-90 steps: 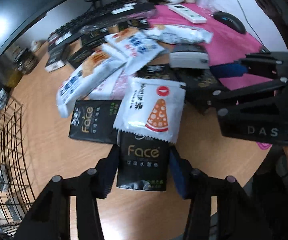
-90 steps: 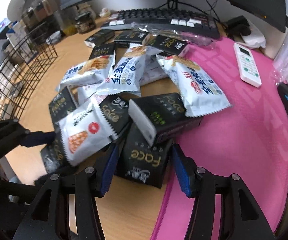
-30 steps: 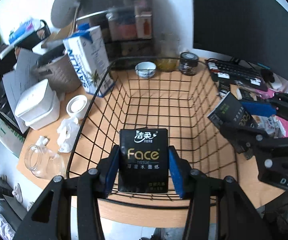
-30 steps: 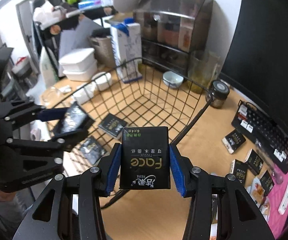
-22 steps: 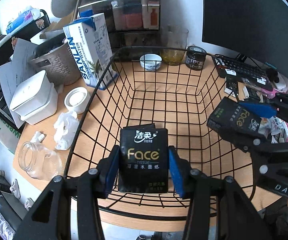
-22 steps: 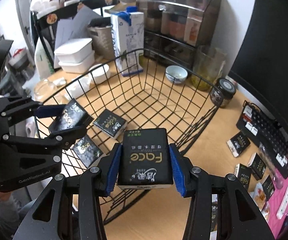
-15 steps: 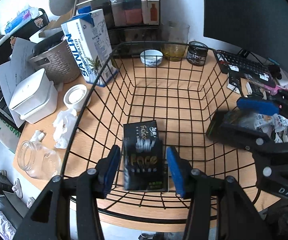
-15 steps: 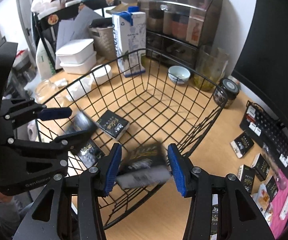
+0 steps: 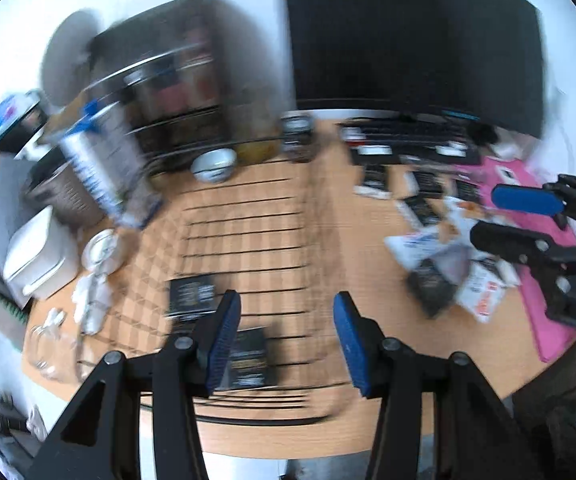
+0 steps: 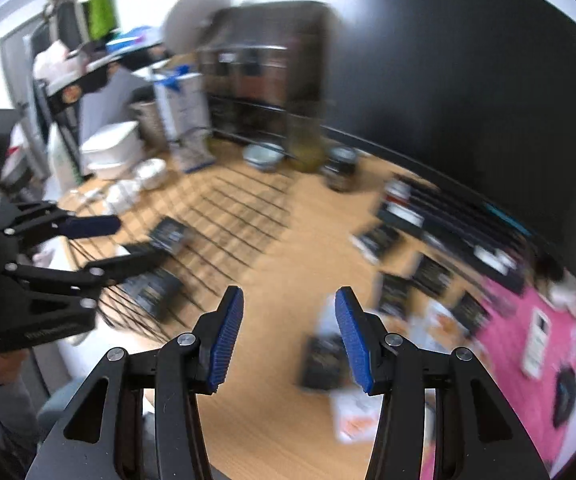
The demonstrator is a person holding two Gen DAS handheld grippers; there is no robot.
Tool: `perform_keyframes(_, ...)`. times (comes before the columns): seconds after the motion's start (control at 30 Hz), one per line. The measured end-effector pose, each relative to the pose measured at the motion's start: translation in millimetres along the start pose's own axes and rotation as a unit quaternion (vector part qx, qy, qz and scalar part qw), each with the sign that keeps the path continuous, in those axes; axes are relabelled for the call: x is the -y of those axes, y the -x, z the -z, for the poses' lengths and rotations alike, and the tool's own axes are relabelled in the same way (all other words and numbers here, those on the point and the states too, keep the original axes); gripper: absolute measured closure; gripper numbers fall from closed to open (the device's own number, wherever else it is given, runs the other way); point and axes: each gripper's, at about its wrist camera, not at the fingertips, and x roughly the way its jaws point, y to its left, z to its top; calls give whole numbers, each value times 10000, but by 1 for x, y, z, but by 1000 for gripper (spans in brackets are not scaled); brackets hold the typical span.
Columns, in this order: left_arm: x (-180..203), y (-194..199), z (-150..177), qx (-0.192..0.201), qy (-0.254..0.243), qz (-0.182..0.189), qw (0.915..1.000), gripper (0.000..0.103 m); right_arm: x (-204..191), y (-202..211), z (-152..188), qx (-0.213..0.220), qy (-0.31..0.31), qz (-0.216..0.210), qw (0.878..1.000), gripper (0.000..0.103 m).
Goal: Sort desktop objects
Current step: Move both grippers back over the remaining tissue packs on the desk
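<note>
Motion blurs both views. My left gripper (image 9: 286,344) is open and empty above the near edge of the black wire basket (image 9: 256,419). Two black tissue packs (image 9: 192,294) (image 9: 250,356) lie on the basket floor. My right gripper (image 10: 288,336) is also open and empty, over bare desk between the basket (image 10: 248,200) and a scatter of black tissue packs (image 10: 324,360) and white snack packs (image 10: 356,416). Each gripper shows in the other's view: the right gripper (image 9: 528,216) over the snack pile (image 9: 448,264), the left gripper (image 10: 120,244) over the basket.
A monitor (image 9: 408,40) and keyboard (image 9: 408,136) stand behind the pile, with a pink mat (image 9: 528,176), remote (image 10: 538,340) and mouse (image 10: 564,396) to the right. A milk carton (image 9: 100,168), bowl (image 9: 213,164), jar (image 9: 298,140) and white box (image 9: 36,252) ring the basket.
Both grippers let go of their tissue packs, which dropped into the basket. Both have since swung right, away from the basket and towards the pile on the desk.
</note>
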Motion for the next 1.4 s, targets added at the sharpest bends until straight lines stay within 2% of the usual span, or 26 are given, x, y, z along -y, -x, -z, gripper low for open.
perform_keyframes(0.13,66,-6,-2,-44,-654,339,9973,49,52,14,40,-206,-521,357,9978,54)
perform_keyframes(0.23,108,-31,2,-340,-969,533,9933,49,88,14,65,-430,-873,517,9939,54)
perform_keyframes(0.37,128,-79,0,-977,-615,732,9906,49,128,3,98,-620,-1423,689,9855,54)
perform_keyframes(0.47,134,-107,-4,-1229,-399,638,9896,49,165,-9,119,-711,-2064,593,9741,54)
perform_keyframes(0.53,134,-117,-7,-1302,-200,613,9894,49,176,-19,124,-779,-2263,542,9694,54)
perform_keyframes(0.6,130,-127,-12,-1325,101,665,9889,49,183,-29,128,-829,-2451,343,9653,54)
perform_keyframes(0.7,129,-139,-16,-1436,262,724,9866,49,185,-43,127,-908,-2614,227,9607,54)
perform_keyframes(0.8,133,-151,-17,-1522,227,669,9858,49,185,-56,125,-970,-2680,237,9582,53)
perform_keyframes(0.9,135,-155,-18,-1473,179,586,9872,44,185,-62,120,-922,-2708,274,9578,49)
perform_keyframes(1.17,137,-159,-15,-1404,-12,501,9888,43,179,-77,112,-993,-2357,611,9648,47)
perform_keyframes(1.4,133,-157,5,-1563,-131,513,9863,43,165,-61,143,-1239,-1942,1057,9673,47)
